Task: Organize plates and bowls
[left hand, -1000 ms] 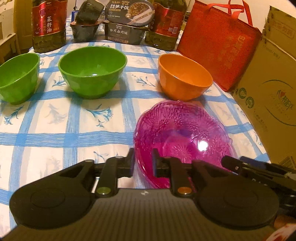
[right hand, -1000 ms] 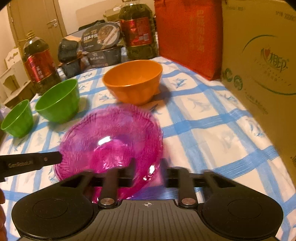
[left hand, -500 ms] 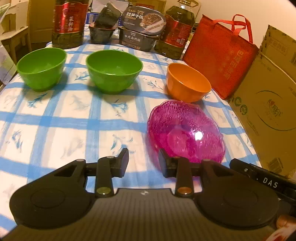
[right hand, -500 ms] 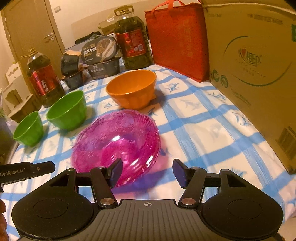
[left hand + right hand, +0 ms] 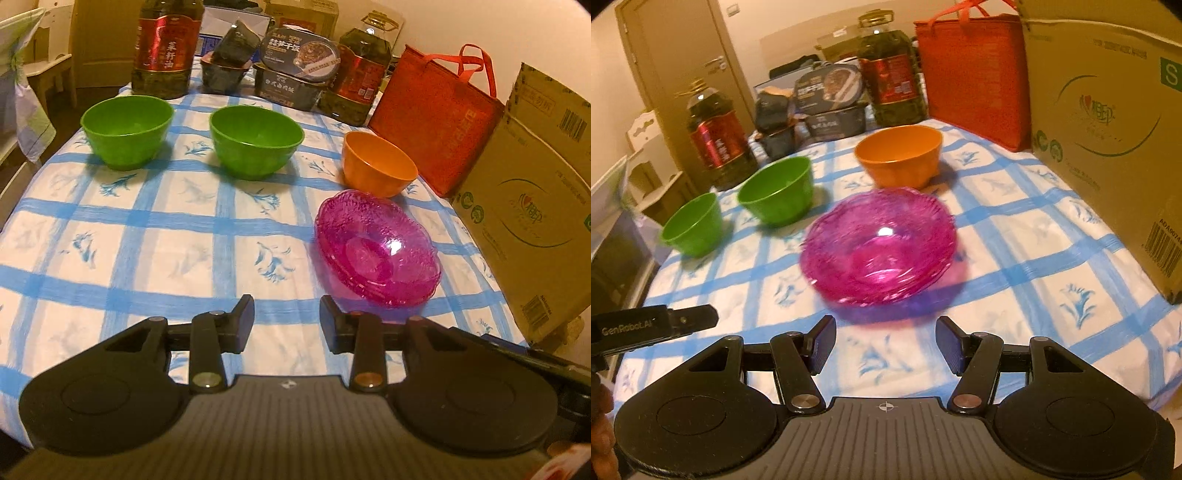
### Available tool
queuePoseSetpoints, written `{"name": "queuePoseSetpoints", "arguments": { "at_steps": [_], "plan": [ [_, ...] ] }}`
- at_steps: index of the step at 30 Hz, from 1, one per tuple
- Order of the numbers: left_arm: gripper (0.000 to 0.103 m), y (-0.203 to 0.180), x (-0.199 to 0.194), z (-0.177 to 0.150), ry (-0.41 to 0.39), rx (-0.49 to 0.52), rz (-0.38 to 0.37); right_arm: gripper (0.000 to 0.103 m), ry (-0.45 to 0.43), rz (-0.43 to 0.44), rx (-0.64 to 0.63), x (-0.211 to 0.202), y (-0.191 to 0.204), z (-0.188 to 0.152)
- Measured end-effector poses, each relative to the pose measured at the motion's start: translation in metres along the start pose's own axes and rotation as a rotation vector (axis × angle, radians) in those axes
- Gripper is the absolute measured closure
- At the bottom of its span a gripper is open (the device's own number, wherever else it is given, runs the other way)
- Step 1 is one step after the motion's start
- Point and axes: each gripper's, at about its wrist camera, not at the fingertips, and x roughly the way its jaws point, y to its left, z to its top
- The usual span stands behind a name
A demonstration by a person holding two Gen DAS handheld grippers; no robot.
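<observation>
A stack of clear pink plates (image 5: 378, 247) lies on the blue-checked tablecloth (image 5: 155, 229), also in the right wrist view (image 5: 879, 245). Behind it stands an orange bowl (image 5: 378, 164) (image 5: 899, 155). Two green bowls (image 5: 255, 140) (image 5: 125, 129) stand to the left, also in the right wrist view (image 5: 777, 188) (image 5: 692, 223). My left gripper (image 5: 287, 315) is open and empty, short of the plates and to their left. My right gripper (image 5: 885, 341) is open and empty, just short of the plates.
Two large oil bottles (image 5: 164, 48) (image 5: 360, 81), stacked food trays (image 5: 295, 70), a red bag (image 5: 436, 118) and a cardboard box (image 5: 532, 206) line the back and right of the table. The left gripper's side shows at the left edge of the right wrist view (image 5: 653, 326).
Both grippers have opened, let go of the pink plates and drawn back toward the table's near edge. The plates now lie on the cloth.
</observation>
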Motion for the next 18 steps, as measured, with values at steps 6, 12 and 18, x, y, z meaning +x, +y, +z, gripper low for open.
{"name": "queuePoseSetpoints", "arguments": {
  "at_steps": [6, 12, 18],
  "plan": [
    [0.065, 0.014, -0.014, -0.007, -0.008, -0.018, 0.019, 0.043, 0.017, 0.031, -0.021, -0.004, 0.017, -0.009],
    [0.064, 0.030, -0.022, -0.011, -0.010, -0.046, 0.035, 0.043, 0.021, 0.050, -0.041, -0.001, 0.029, -0.010],
    [0.062, 0.047, -0.028, -0.012, -0.014, -0.080, 0.044, 0.043, 0.034, 0.058, -0.061, 0.002, 0.039, -0.012]
  ]
}}
